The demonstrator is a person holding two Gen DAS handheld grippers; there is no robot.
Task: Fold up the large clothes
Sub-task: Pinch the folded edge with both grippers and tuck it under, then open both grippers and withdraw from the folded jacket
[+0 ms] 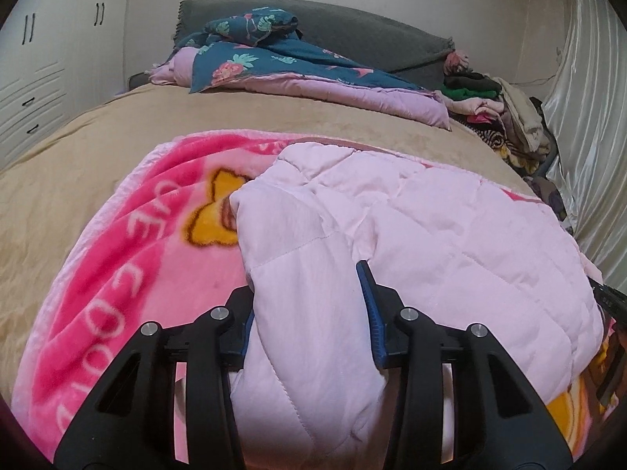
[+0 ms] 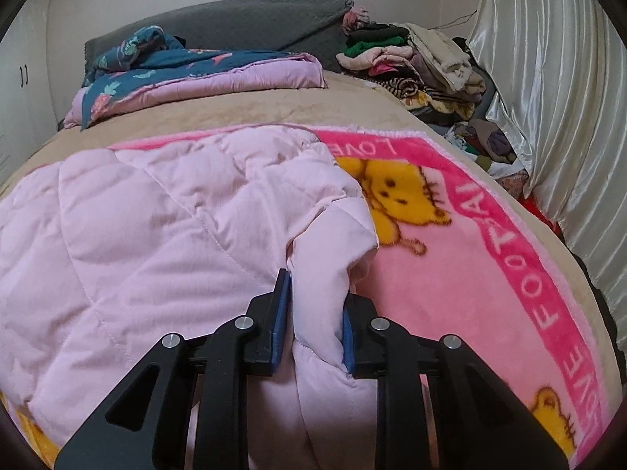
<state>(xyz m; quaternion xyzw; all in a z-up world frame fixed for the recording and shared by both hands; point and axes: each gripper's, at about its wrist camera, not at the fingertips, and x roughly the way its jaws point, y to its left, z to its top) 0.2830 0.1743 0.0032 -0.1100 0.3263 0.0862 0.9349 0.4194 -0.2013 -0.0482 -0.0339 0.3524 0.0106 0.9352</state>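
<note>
Both tongs pinch the pale pink quilted jacket: left tongs clamp a thick fold at its near edge, right tongs squeeze a narrower bunch. Jacket lies on a pink bear blanket spread over the tan bed; beyond the jacket, a floral quilt and clothes pile.

On the pink fleece blanket we read white capitals along its darker pink border: "LOVE" upside down at the far edge, "FOOT" down the right side. On its left border only "COOL" seems legible, uncertainly.
</note>
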